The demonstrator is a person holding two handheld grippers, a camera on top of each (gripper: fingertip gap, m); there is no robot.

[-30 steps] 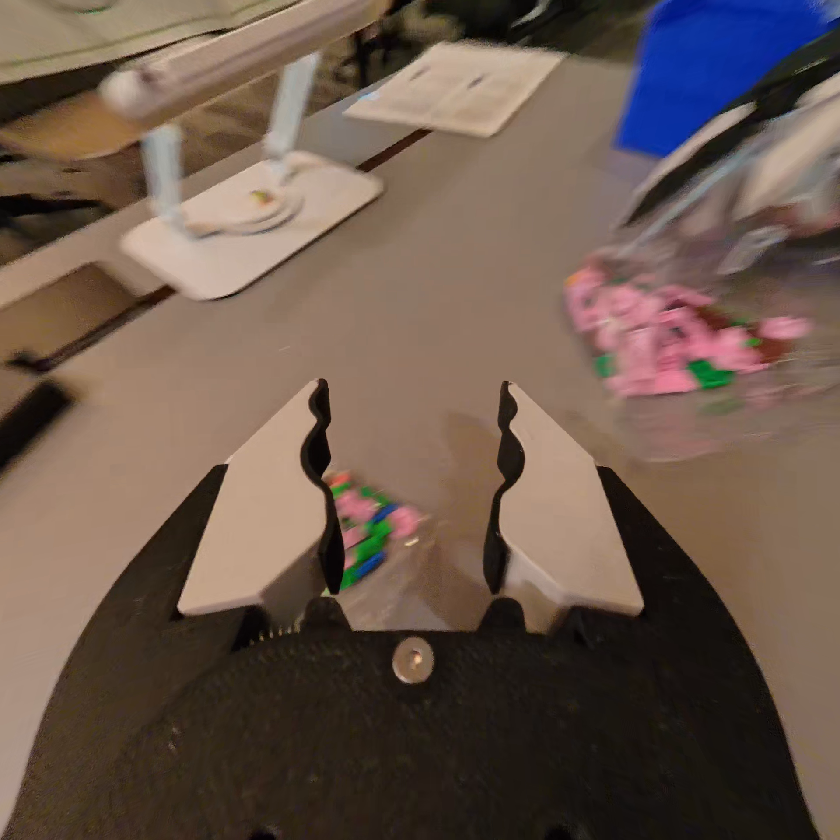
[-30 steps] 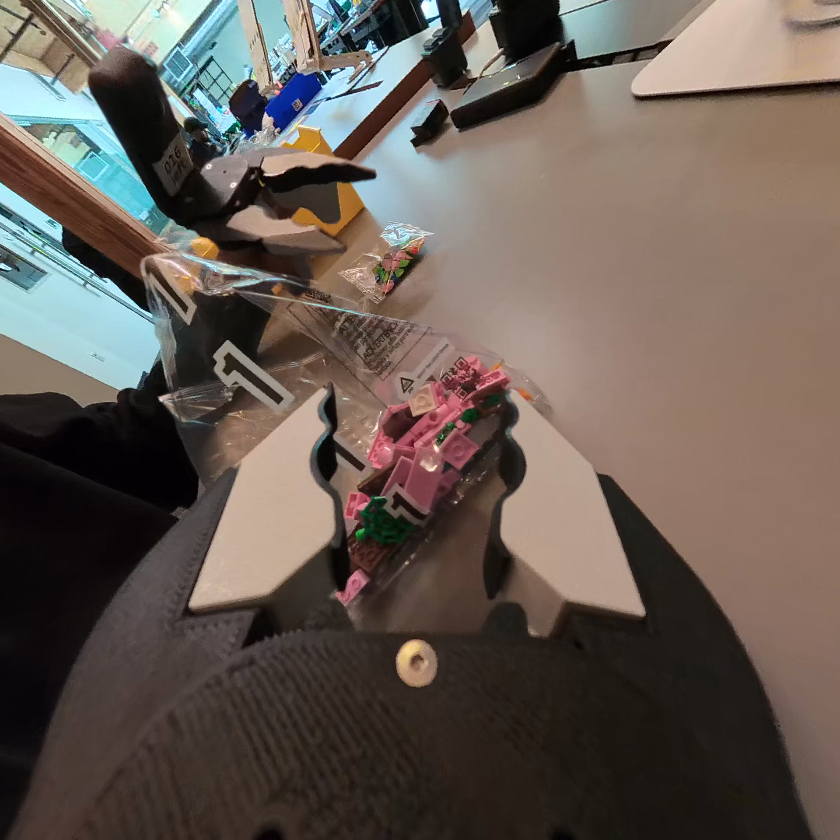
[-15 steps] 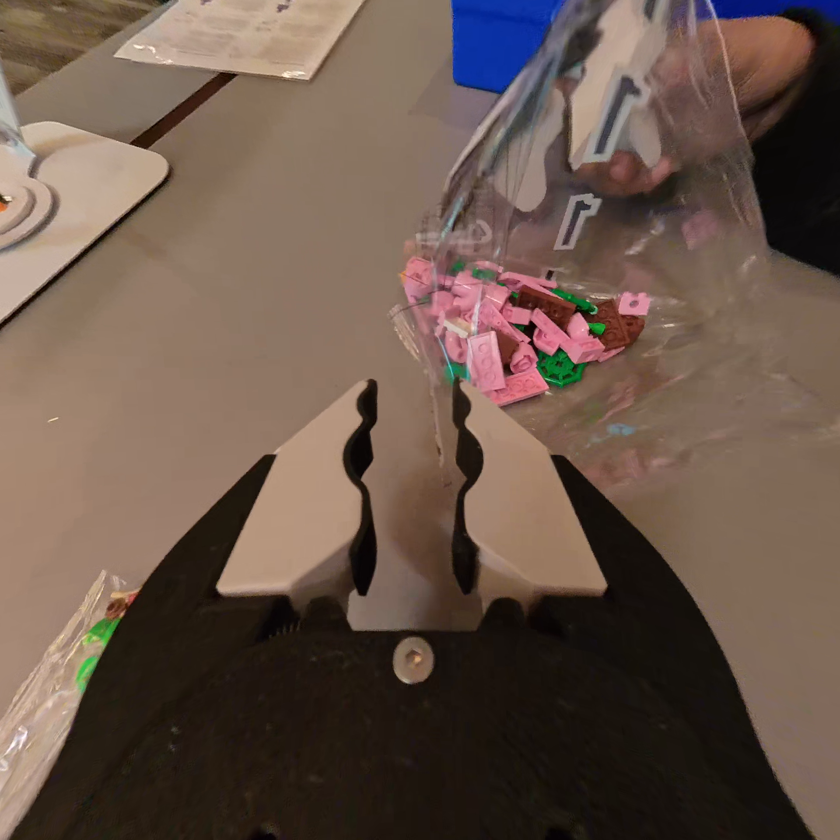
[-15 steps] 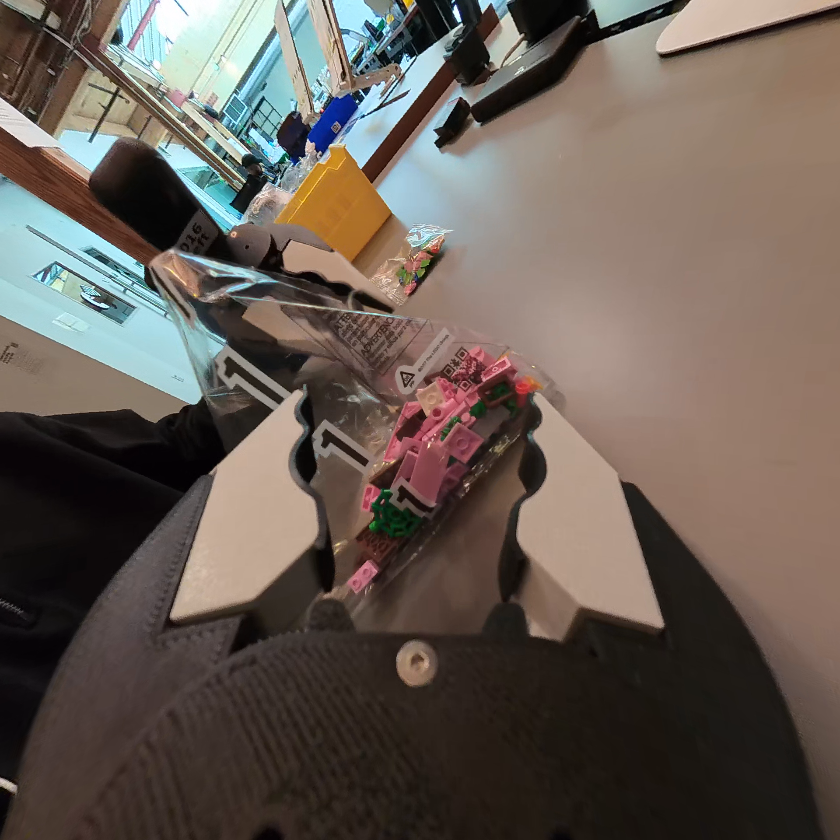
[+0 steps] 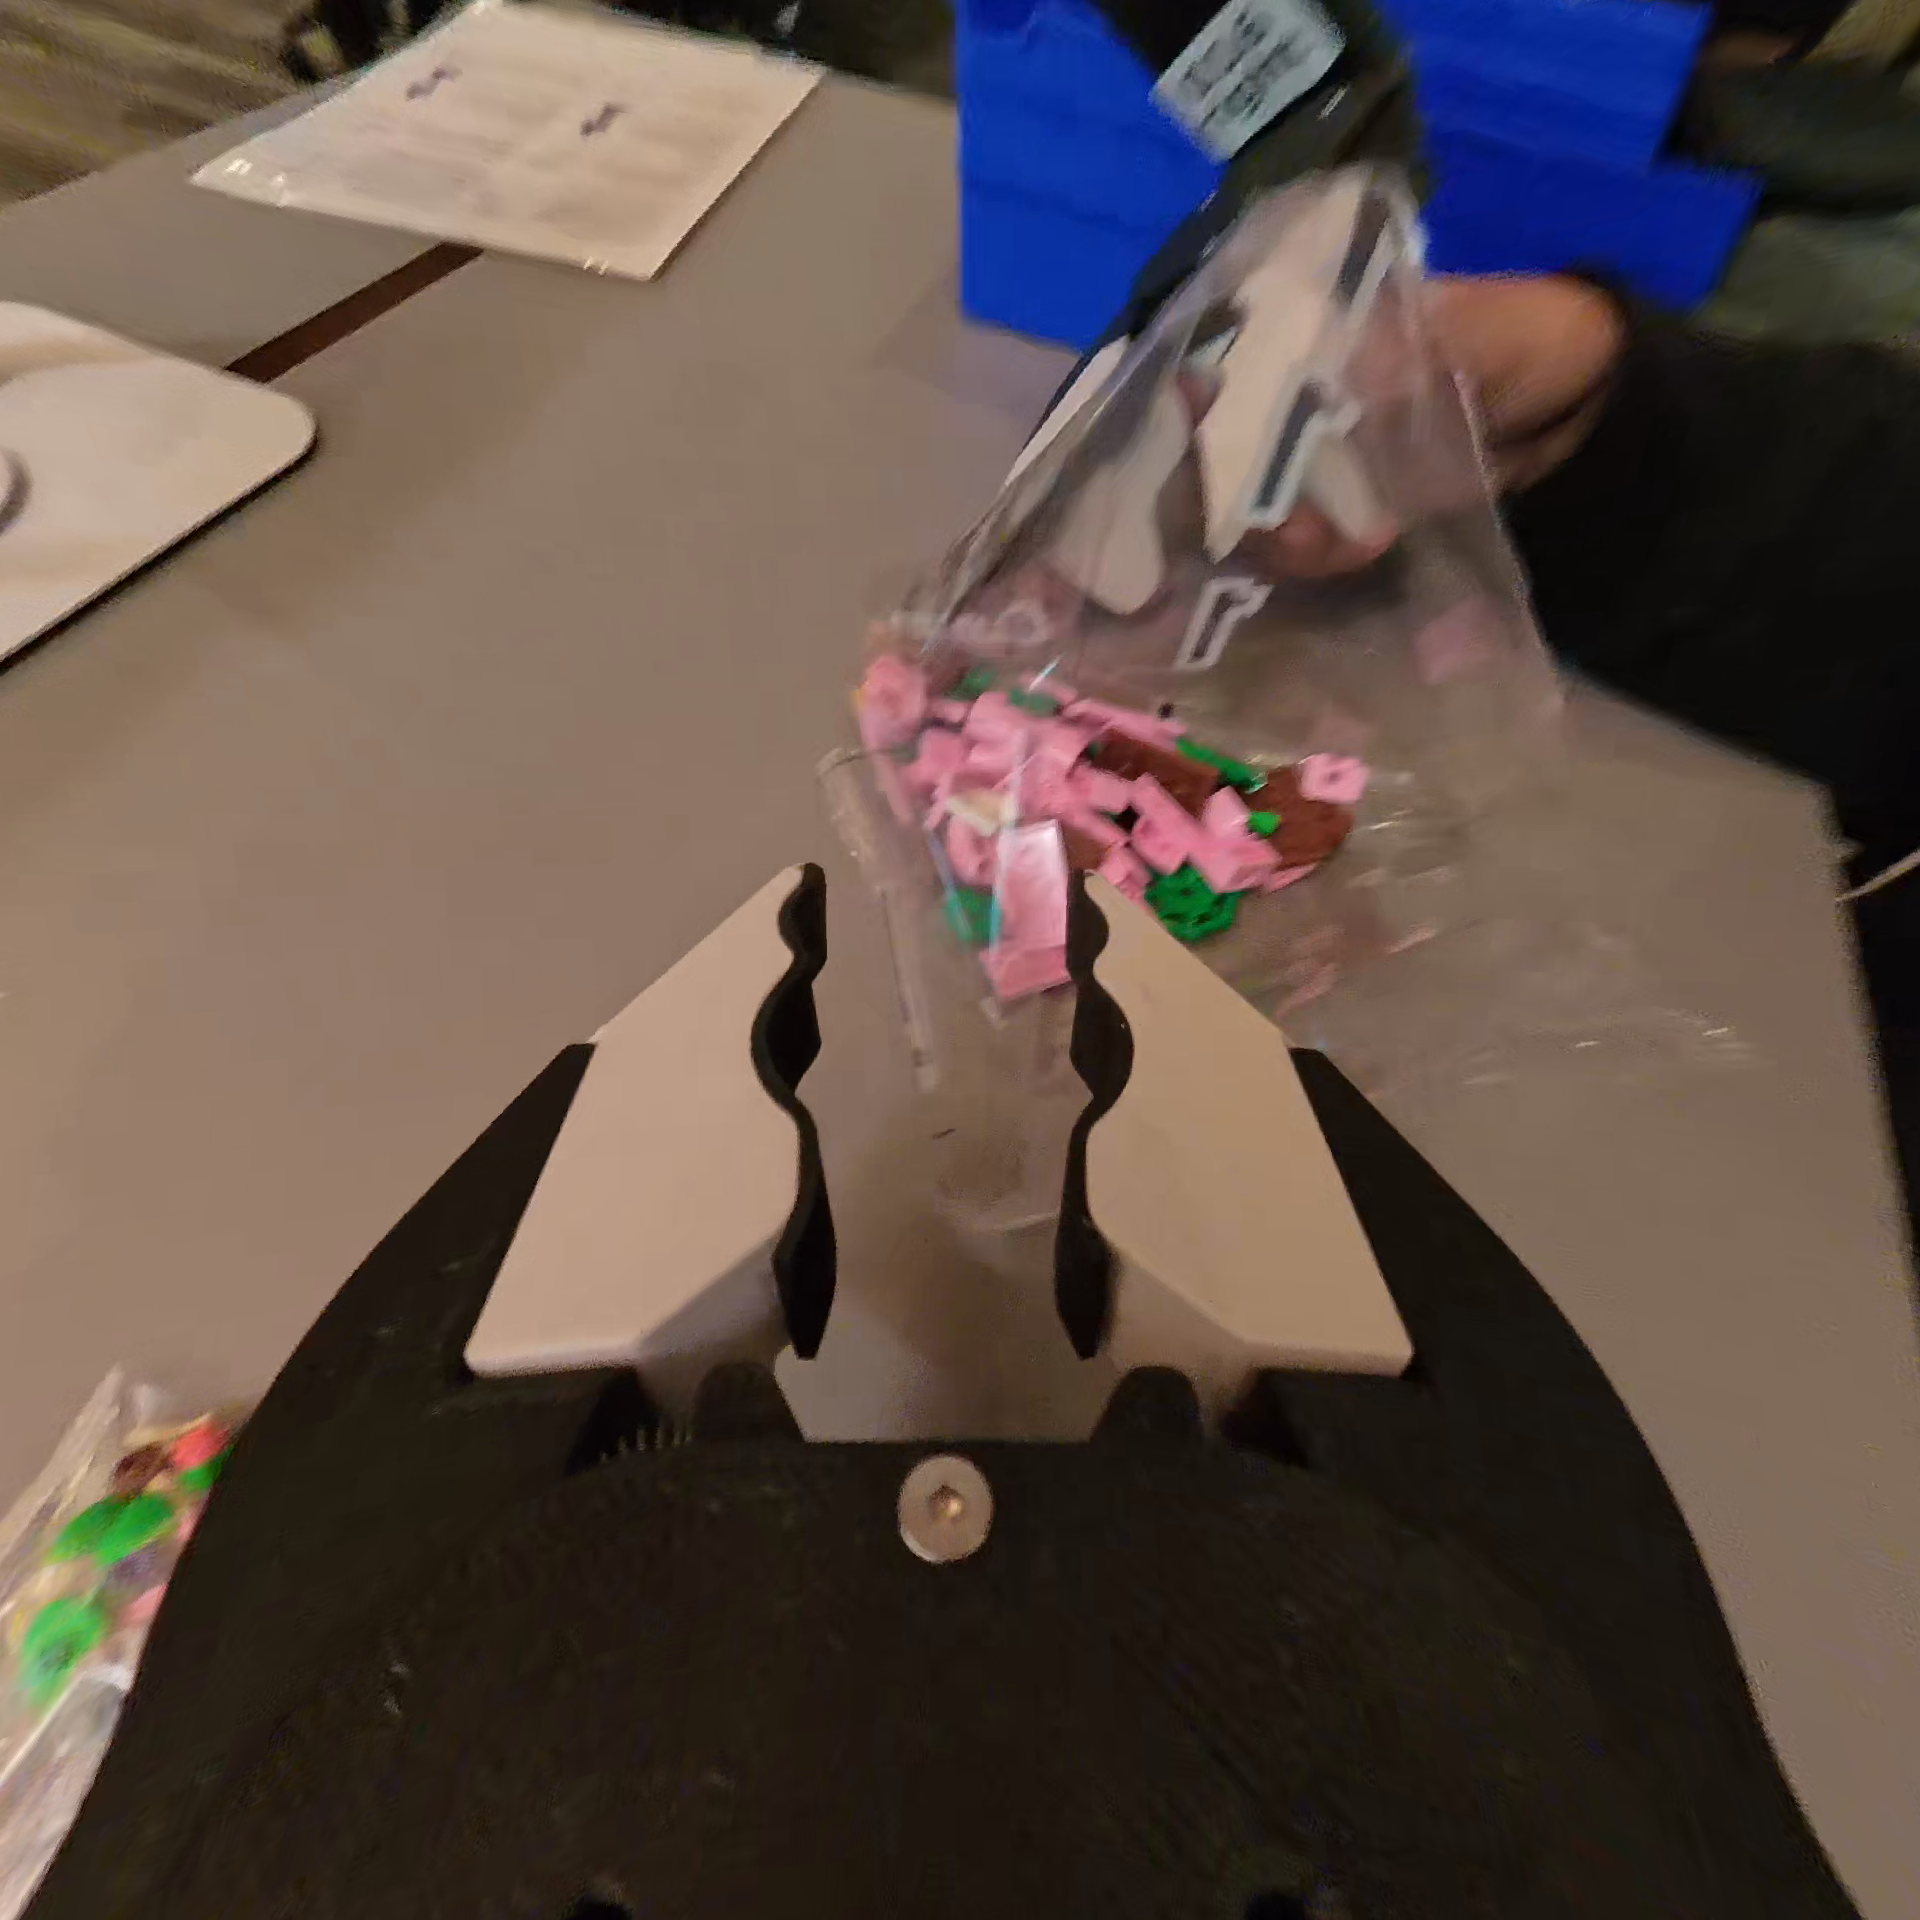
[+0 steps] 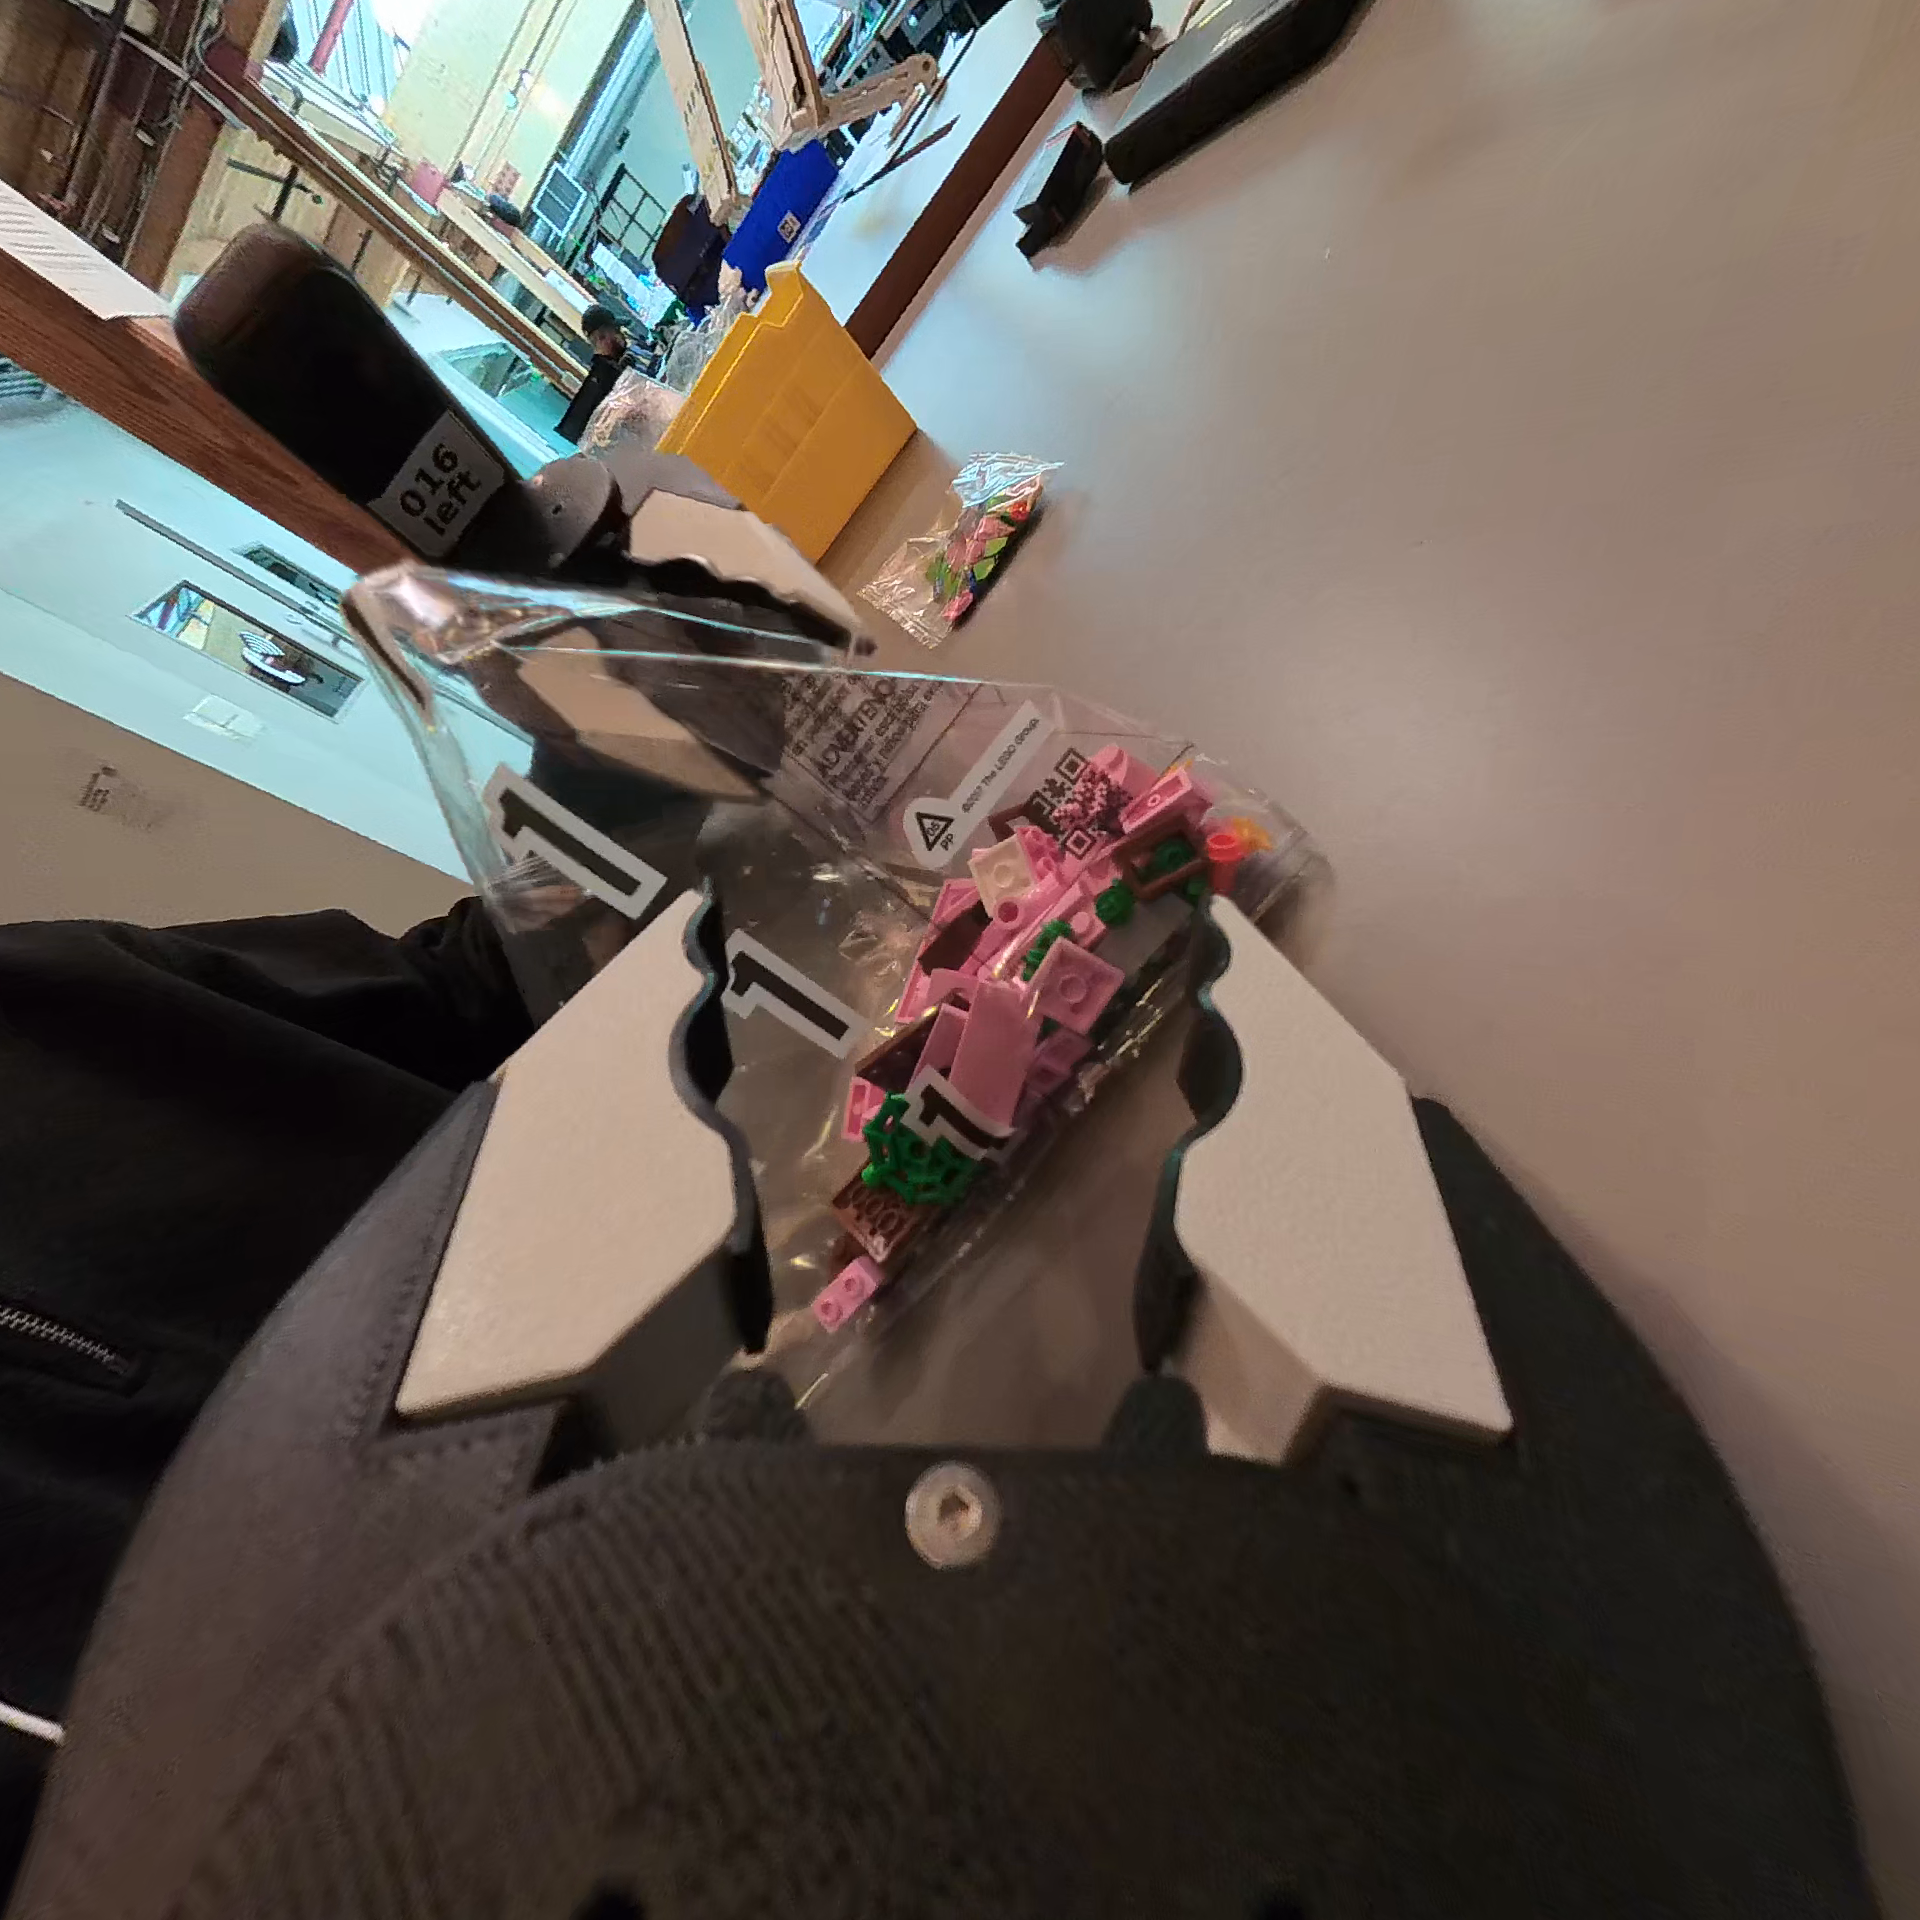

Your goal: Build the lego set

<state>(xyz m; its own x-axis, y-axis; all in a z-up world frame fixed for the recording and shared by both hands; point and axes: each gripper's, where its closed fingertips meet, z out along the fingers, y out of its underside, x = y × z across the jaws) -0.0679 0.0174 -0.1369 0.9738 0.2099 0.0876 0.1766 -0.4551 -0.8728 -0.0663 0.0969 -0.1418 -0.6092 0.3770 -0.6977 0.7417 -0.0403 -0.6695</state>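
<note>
A clear plastic bag (image 6: 831, 831) of pink, brown and green lego pieces (image 6: 997, 1029) lies on the grey table (image 6: 1455, 623), with its upper part raised. My right gripper (image 6: 956, 909) is open wide, and the brick end of the bag lies between its fingers. My left gripper (image 5: 943, 883) is open, and the bag's near edge (image 5: 914, 987) runs between its tips. The pieces (image 5: 1081, 800) sit just ahead of it. In the right wrist view the left gripper (image 6: 810, 707) straddles the bag's raised edge. In the left wrist view the right gripper (image 5: 1195, 520) shows blurred through the plastic.
A second small bag of pieces (image 5: 94, 1538) lies at the left gripper's near left and also shows in the right wrist view (image 6: 966, 551). A yellow bin (image 6: 800, 416), a blue bin (image 5: 1143, 177), a paper sheet (image 5: 520, 135), a white base plate (image 5: 125, 457) and black devices (image 6: 1226, 125) stand around. The grippers' ends are close to 9 cm from one another.
My left gripper swung from the small bag to the big bag, narrowed its jaws, then widened them a little at the bag's edge. My right gripper opened wider as the bag's top rose.
</note>
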